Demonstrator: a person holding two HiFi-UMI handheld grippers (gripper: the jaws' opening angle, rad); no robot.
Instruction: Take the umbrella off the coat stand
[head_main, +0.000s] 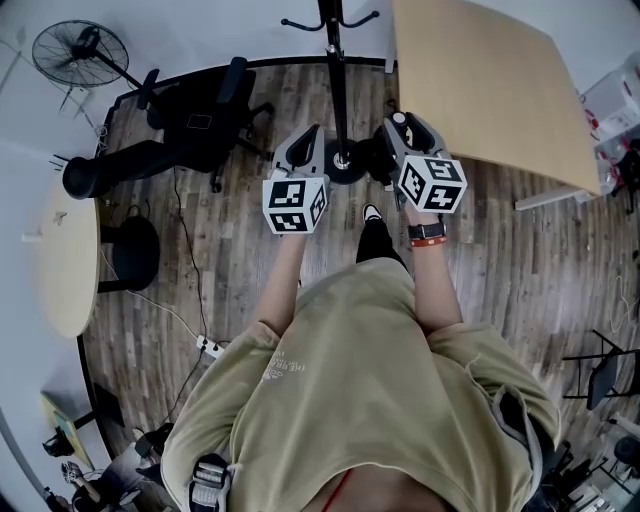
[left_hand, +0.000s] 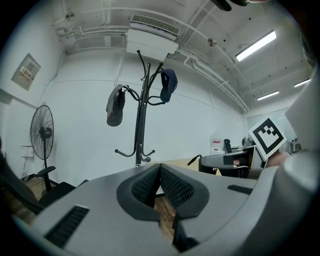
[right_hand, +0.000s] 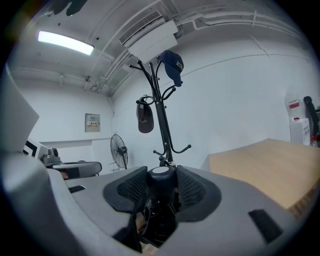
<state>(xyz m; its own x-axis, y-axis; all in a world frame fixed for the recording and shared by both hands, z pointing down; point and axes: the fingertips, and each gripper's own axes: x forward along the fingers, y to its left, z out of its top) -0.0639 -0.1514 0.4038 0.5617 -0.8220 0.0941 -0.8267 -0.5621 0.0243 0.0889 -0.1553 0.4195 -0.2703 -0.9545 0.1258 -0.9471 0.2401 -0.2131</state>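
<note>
In the right gripper (right_hand: 161, 186), jaws wide, a folded black umbrella (right_hand: 160, 176)

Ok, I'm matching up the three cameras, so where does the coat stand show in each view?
Head view: the coat stand is at top centre, seen from above, with its pole running down the picture.
Left gripper view: the coat stand is upright, just left of centre.
Right gripper view: the coat stand is upright at centre.
Shared landmark: the floor fan, left of the stand in every view.
</note>
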